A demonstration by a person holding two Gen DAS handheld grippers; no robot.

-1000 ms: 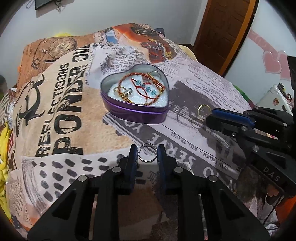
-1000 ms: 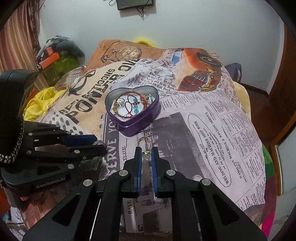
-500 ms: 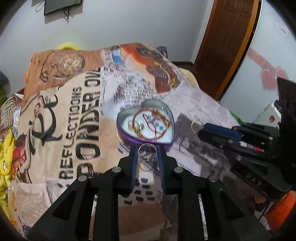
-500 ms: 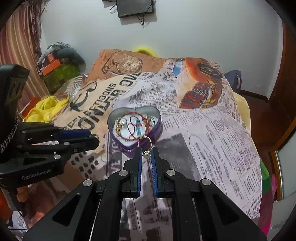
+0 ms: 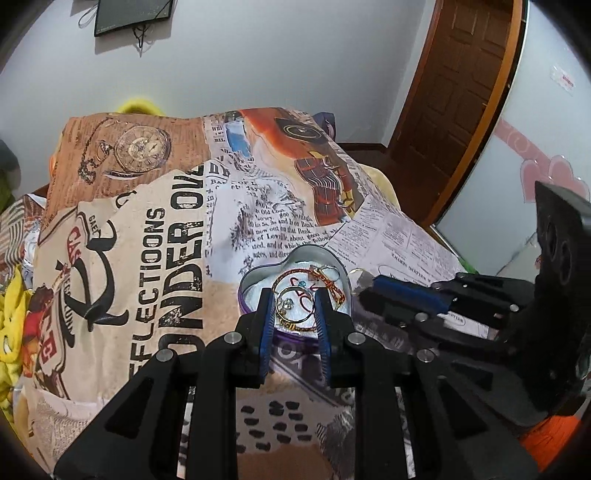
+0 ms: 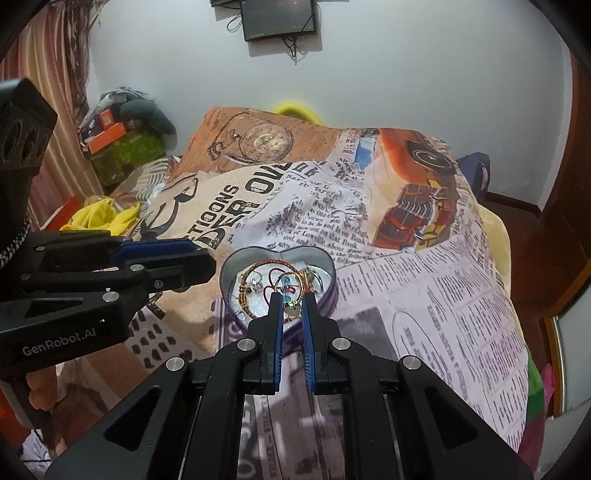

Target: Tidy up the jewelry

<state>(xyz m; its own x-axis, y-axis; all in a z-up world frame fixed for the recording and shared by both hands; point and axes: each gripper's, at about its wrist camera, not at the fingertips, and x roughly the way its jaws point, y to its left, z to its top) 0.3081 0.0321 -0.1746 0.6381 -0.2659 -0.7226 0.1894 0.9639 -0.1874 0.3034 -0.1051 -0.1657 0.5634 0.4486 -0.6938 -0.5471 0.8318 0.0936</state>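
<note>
A purple heart-shaped tin (image 5: 248, 277) (image 6: 328, 295) sits on the printed bedspread and holds red cord bracelets and small jewelry. My left gripper (image 5: 294, 305) is shut on a silver ring (image 5: 295, 318) and holds it over the tin's near edge. My right gripper (image 6: 292, 305) is shut on a gold hoop earring with a small charm (image 6: 291, 308), also over the tin's near edge. Each gripper shows from the side in the other's view, the right one (image 5: 373, 290) and the left one (image 6: 207, 264).
The bedspread (image 5: 177, 236) covers a bed that drops off at the right by a wooden door (image 5: 461, 92). Yellow cloth (image 6: 99, 218) and boxes (image 6: 125, 144) lie at the left. A wall screen (image 6: 279, 16) hangs behind.
Both grippers have lifted off the bedspread with their pieces and moved forward, so they now hang over the heart tin's near edge.
</note>
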